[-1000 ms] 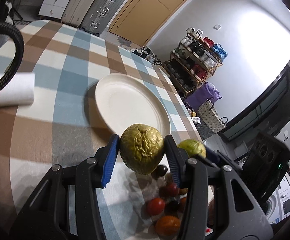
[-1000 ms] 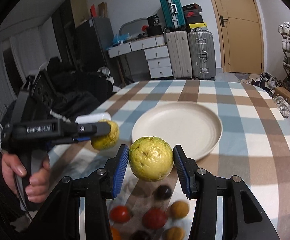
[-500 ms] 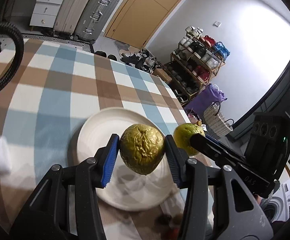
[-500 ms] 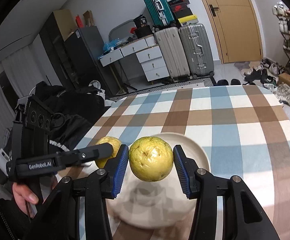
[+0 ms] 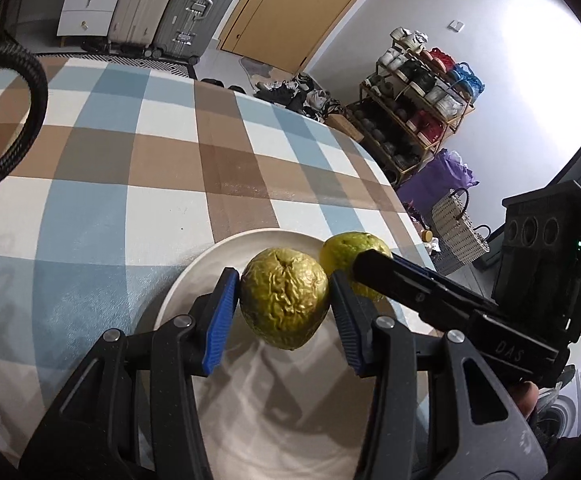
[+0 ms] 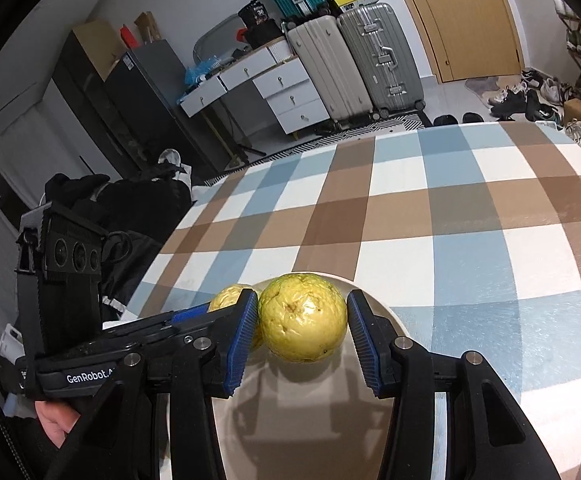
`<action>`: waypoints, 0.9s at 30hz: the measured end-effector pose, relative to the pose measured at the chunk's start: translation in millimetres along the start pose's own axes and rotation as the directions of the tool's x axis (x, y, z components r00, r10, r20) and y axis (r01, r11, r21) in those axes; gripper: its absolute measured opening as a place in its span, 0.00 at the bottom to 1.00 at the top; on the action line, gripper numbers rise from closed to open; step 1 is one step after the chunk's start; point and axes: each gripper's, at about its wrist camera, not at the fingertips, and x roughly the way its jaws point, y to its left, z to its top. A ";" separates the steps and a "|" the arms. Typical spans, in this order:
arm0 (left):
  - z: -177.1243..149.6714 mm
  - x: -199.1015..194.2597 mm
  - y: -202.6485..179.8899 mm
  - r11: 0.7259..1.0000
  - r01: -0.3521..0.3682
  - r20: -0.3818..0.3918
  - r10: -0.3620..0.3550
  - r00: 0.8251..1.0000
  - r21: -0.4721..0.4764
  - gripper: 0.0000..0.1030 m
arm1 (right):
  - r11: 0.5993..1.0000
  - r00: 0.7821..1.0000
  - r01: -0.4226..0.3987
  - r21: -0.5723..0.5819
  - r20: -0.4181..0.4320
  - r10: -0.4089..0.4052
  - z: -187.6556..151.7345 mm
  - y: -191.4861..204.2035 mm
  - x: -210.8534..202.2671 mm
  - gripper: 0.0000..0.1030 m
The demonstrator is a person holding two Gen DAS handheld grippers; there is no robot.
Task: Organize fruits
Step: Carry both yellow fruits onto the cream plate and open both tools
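A round counter (image 5: pixel 170 168) carries everything here, covered by a checked cloth (image 6: pixel 470 208) in blue, brown and white squares. A cream plate (image 5: pixel 194 268) lies directly on the cloth near the camera side, its rim sitting on a blue square in the left wrist view. Beyond the plate the cloth stretches bare to the counter's far curved edge.

Suitcases (image 6: pixel 354 68), shoe rack (image 5: pixel 418 108), door (image 6: pixel 466 16).

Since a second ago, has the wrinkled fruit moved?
Yes. The wrinkled fruit, in the left gripper, moved forward over the plate, past the small fruits.
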 end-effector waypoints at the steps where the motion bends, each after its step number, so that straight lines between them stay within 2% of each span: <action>1: 0.6 3.0 0.8 1.000 -0.002 -0.001 0.002 1.000 -0.001 0.43 | 1.000 1.000 0.001 -0.002 -0.003 -0.001 -0.1 -0.4 1.9 0.46; 13: 5.0 20.0 7.5 1.000 -0.021 -0.007 0.021 1.000 -0.011 0.43 | 0.997 0.997 0.071 0.015 -0.035 -0.070 -2.6 -5.9 17.1 0.47; 15: 5.7 17.4 6.5 1.000 -0.030 0.003 0.030 1.000 -0.007 0.49 | 0.997 0.997 0.071 0.016 -0.023 -0.071 -2.2 -4.9 14.8 0.47; 17: 6.3 11.8 4.9 1.000 -0.029 0.011 0.029 1.000 -0.010 0.58 | 0.997 0.997 0.082 0.015 -0.001 -0.082 -0.8 -3.0 7.7 0.51; 19: 6.4 4.6 1.4 0.999 -0.037 0.023 0.037 0.999 -0.010 0.73 | 0.996 0.996 0.090 0.019 0.016 -0.090 0.8 -1.4 -0.1 0.59; 23: 4.1 -16.2 -6.9 0.999 -0.051 0.047 0.051 0.998 -0.002 0.78 | 0.995 0.993 0.098 0.017 0.069 -0.099 0.9 8.7 -29.8 0.70; 27: -3.4 -44.0 -20.4 0.996 -0.085 0.072 0.084 0.994 0.018 0.80 | 0.993 0.981 0.120 -0.017 0.153 -0.116 -6.1 27.2 -72.6 0.91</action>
